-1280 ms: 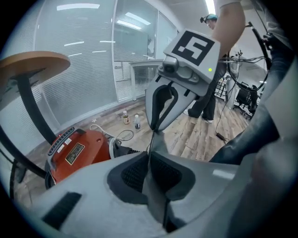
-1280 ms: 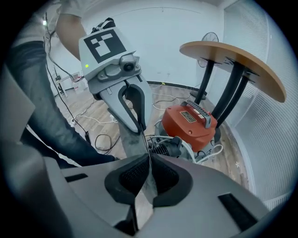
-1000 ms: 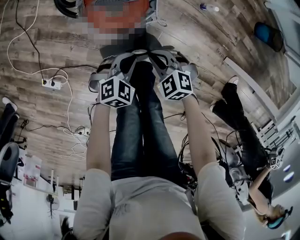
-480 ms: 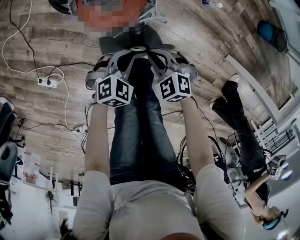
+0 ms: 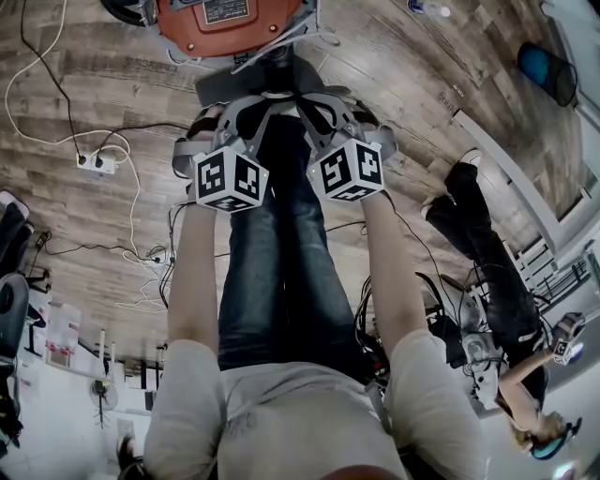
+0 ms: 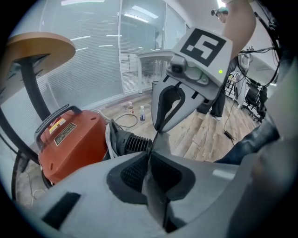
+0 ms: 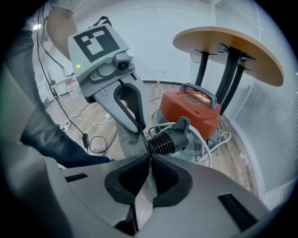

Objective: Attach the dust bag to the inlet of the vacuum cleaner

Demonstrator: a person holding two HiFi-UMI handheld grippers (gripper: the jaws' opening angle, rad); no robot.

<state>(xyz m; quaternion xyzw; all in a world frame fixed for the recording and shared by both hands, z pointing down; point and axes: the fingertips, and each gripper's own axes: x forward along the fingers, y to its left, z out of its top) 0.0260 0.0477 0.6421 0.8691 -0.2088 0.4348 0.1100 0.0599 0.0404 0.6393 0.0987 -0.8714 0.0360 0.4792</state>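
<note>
The orange vacuum cleaner (image 5: pixel 230 19) stands on the wood floor at the top of the head view, its black ribbed hose inlet (image 7: pixel 165 139) toward me. A grey dust bag (image 5: pixel 225 91) hangs stretched between both grippers just in front of it. My left gripper (image 6: pixel 150 151) is shut on one edge of the grey bag (image 6: pixel 156 195). Opposite it, my right gripper (image 7: pixel 148 160) is shut on the other edge (image 7: pixel 130 139). In the head view the left gripper (image 5: pixel 220 122) and right gripper (image 5: pixel 342 117) sit side by side above my legs.
A round wooden table (image 7: pixel 228 46) on black legs stands over the vacuum. A white power strip (image 5: pixel 97 163) and cables lie on the floor at left. Small bottles (image 6: pixel 142 113) stand beyond the hose. Another person (image 5: pixel 487 272) stands at right.
Both grippers keep their hold on the bag and stay almost where they were. The head view has shifted slightly, so the vacuum sits a little higher in it.
</note>
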